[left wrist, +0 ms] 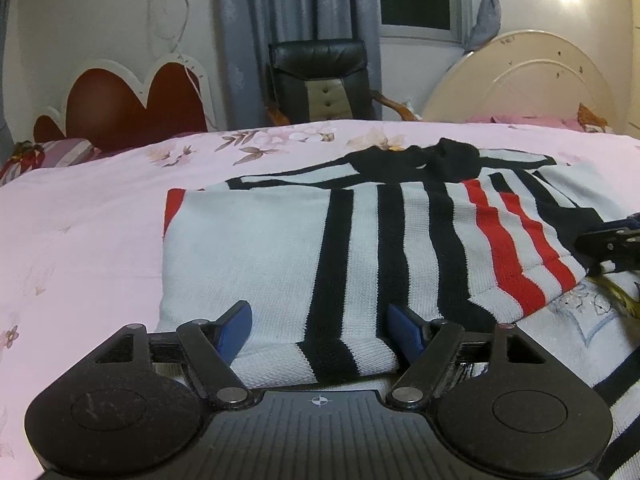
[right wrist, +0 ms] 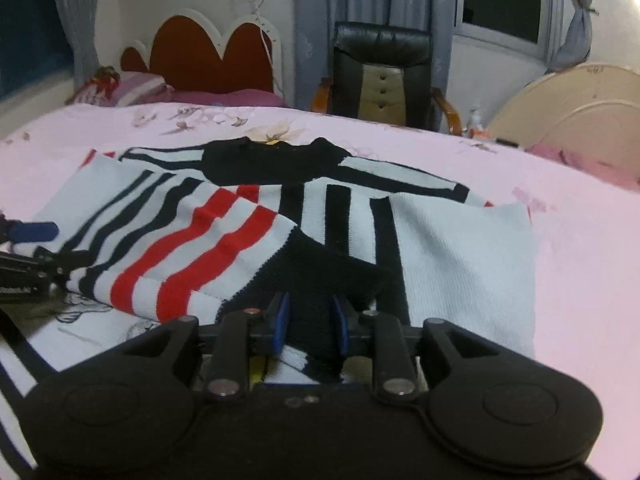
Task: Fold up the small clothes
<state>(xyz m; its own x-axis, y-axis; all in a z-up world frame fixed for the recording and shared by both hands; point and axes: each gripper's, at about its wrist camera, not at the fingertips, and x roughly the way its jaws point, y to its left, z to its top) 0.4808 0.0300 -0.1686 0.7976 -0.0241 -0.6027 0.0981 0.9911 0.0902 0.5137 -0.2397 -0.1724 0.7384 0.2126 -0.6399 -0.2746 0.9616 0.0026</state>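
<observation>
Left gripper [left wrist: 318, 330]: jaws spread wide, blue pads on either side of the near folded edge of the striped sweater [left wrist: 360, 248]. The fabric lies between the pads; they do not appear to press on it.

Right gripper [right wrist: 308, 322]: jaws narrow, blue pads close together around a dark section of the sweater's [right wrist: 280, 232] near hem. Whether the pads clamp the knit cannot be told from this view.

The sweater, white with black and red stripes, lies partly folded on the pink floral bedspread [left wrist: 80, 240]. In the left wrist view a folded panel runs from 6 toward 12 o'clock, the red-striped sleeve lies at 3 o'clock, and the black collar sits at the far end, 1 o'clock.

Beyond the bed, at 12 o'clock: a black leather armchair [left wrist: 320, 80] before grey curtains [left wrist: 248, 32]. At 10 o'clock: a red scalloped headboard [left wrist: 132, 108]. At 2 o'clock: a cream rounded headboard [left wrist: 520, 80]
</observation>
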